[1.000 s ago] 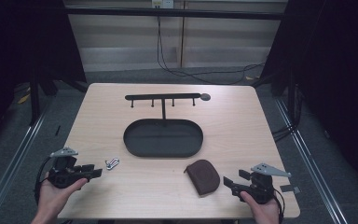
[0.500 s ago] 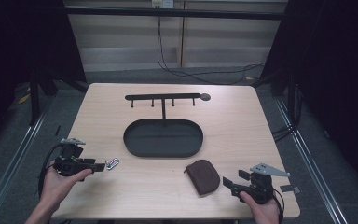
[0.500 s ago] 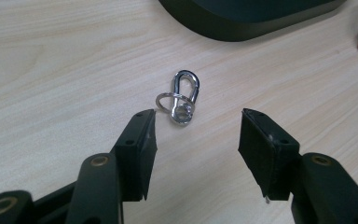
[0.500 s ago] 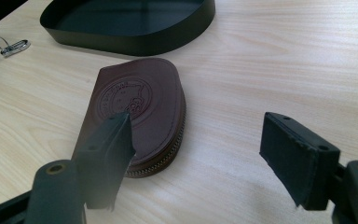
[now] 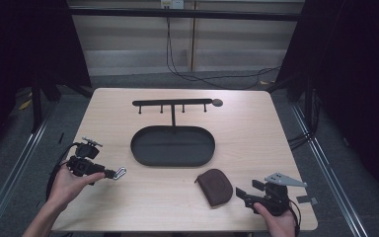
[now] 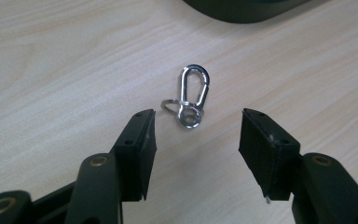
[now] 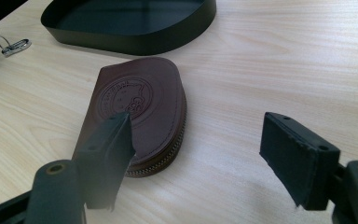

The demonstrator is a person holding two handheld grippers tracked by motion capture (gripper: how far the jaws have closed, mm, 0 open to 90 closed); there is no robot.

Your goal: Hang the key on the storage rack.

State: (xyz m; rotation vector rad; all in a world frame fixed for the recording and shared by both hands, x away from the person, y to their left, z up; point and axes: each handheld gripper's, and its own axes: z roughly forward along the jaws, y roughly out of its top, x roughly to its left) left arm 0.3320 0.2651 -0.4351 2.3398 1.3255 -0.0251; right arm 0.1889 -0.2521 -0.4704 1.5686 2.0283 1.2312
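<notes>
**Both jaws wide, nothing held: carabiner ahead of your left, pouch ahead of your right**

Your left gripper has its jaws spread wide with bare wood between them. The silver carabiner clip lies flat on the table just ahead of the gap, a little nearer the left-hand pad in the left gripper view; its small ring end points toward you and its long loop points away. Neither pad touches it. In the high view the same clip sits right at the jaw tips of your left gripper, which your left hand holds near the table's left edge.

Your right gripper is also open wide and holds nothing. The brown leather pouch lies flat just ahead of its left-hand pad in the right gripper view, rounded zipped edge toward the gap, stamped round emblem facing up. That pad overlaps the pouch's near corner in the picture; you cannot tell whether it touches. From above, the pouch rests just left of your right gripper near the front edge.

Beyond both, the black oval tray sits mid-table, and behind it stands a black bar rack with small pegs. The wooden table carries them all.
</notes>
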